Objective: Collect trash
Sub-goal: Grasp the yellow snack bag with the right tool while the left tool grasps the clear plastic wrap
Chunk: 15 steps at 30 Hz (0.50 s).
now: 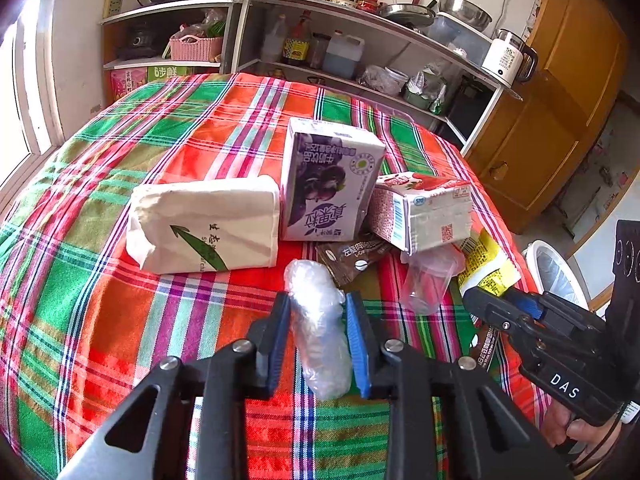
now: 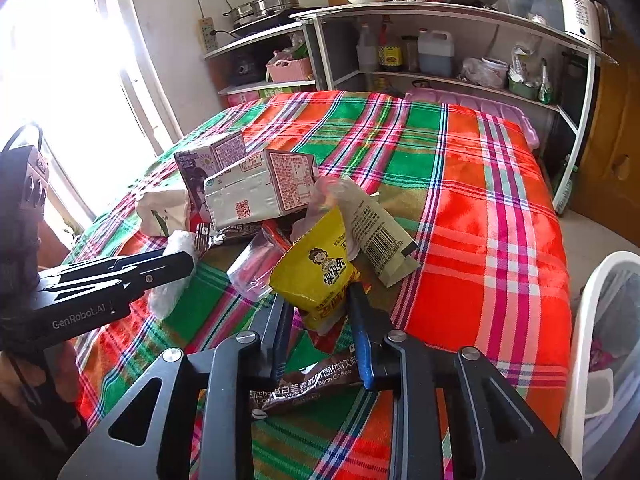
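A pile of trash lies on the plaid tablecloth point(image 1: 120, 320). My left gripper point(image 1: 318, 308) is shut on a crumpled clear plastic wrap point(image 1: 318, 328), also seen in the right wrist view point(image 2: 172, 276). My right gripper point(image 2: 318, 300) is shut on a yellow snack packet point(image 2: 320, 268); it shows at the right of the left wrist view point(image 1: 486, 272). A brown coffee sachet point(image 2: 308, 388) lies under the right gripper. Behind are a purple drink carton point(image 1: 328, 180), a red and white carton point(image 1: 424, 212), a clear plastic cup point(image 1: 428, 280) and a beige wrapper point(image 2: 380, 232).
A white tissue pack point(image 1: 204, 224) lies left of the cartons. A white bin point(image 2: 596, 352) with a liner stands on the floor to the right of the table. Shelves point(image 1: 360, 60) with bottles and pots stand behind. A wooden cabinet point(image 1: 560, 100) is at the right.
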{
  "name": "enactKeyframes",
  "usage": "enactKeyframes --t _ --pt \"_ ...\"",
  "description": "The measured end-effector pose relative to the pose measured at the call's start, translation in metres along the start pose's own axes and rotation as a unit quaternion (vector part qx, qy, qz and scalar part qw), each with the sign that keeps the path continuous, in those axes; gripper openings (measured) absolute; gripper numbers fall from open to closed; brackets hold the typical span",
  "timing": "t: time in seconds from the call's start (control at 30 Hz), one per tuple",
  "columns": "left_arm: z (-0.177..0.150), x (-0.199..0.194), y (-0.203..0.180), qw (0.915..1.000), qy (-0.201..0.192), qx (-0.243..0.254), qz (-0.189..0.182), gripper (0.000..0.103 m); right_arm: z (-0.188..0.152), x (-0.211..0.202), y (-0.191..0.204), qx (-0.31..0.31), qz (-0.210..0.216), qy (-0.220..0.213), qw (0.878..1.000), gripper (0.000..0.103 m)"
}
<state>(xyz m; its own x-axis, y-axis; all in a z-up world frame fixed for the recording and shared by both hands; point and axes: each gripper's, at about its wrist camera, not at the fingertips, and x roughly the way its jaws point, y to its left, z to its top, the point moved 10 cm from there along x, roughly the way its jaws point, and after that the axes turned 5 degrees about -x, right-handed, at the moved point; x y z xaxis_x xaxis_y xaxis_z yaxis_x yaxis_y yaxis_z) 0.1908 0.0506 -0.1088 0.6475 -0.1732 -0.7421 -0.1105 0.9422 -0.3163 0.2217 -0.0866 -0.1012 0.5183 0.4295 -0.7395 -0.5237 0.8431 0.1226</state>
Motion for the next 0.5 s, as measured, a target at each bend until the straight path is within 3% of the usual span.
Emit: enactKeyframes --t 0.5 --pt "-0.008 -0.021 -0.017 0.9997 -0.016 0.01 -0.014 0.027 -0.006 -0.028 0.001 0.025 0.009 -0.03 0.999 0.025"
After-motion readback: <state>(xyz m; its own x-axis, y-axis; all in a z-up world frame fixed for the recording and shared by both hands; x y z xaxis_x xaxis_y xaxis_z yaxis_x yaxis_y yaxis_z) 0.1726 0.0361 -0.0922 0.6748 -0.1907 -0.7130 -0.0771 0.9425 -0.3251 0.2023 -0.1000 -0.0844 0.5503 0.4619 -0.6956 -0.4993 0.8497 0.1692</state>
